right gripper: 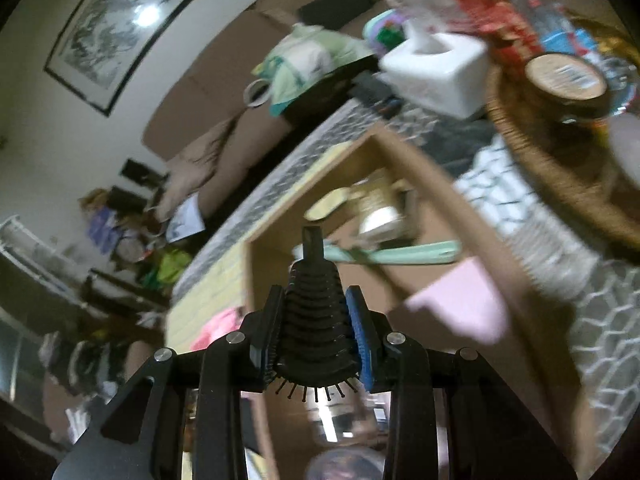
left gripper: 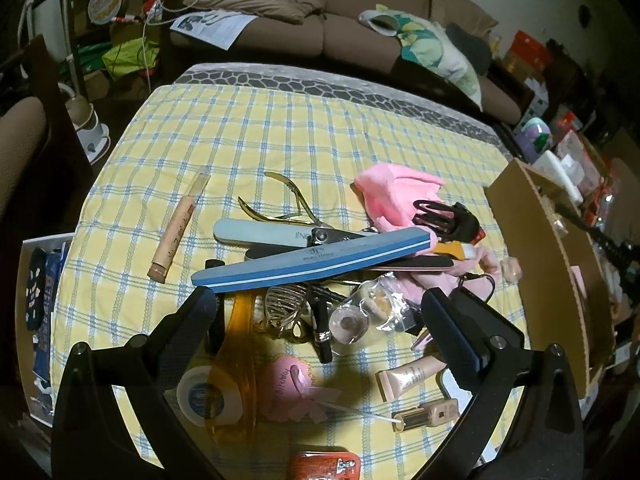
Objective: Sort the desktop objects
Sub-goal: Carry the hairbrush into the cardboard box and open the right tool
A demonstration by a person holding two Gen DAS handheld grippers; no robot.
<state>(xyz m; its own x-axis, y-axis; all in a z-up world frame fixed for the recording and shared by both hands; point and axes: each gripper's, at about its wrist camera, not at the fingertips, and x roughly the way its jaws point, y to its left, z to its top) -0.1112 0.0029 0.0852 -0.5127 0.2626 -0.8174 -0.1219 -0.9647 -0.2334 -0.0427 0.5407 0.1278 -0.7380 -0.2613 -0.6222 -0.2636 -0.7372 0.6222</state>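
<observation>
A heap of grooming items lies on the yellow checked cloth (left gripper: 224, 128): a blue nail buffer (left gripper: 308, 261), gold cuticle nippers (left gripper: 280, 204), a black claw clip (left gripper: 448, 220), a pink cloth (left gripper: 394, 192), a tan tube (left gripper: 178, 232) and a nail polish bottle (left gripper: 426, 412). My left gripper (left gripper: 320, 312) is open, hovering over the near side of the heap, holding nothing. My right gripper (right gripper: 316, 320) is shut on a black hairbrush (right gripper: 316, 316), held above an open cardboard box (right gripper: 432, 168). The right view is blurred.
The cardboard box (left gripper: 532, 240) stands at the table's right and holds a mint comb (right gripper: 404, 254), a pink pad (right gripper: 460, 304) and jars. A white tissue box (right gripper: 436, 68) and a wicker basket (right gripper: 540, 148) sit beyond it. A white bin (left gripper: 28, 288) sits left. A sofa (left gripper: 320, 20) is behind.
</observation>
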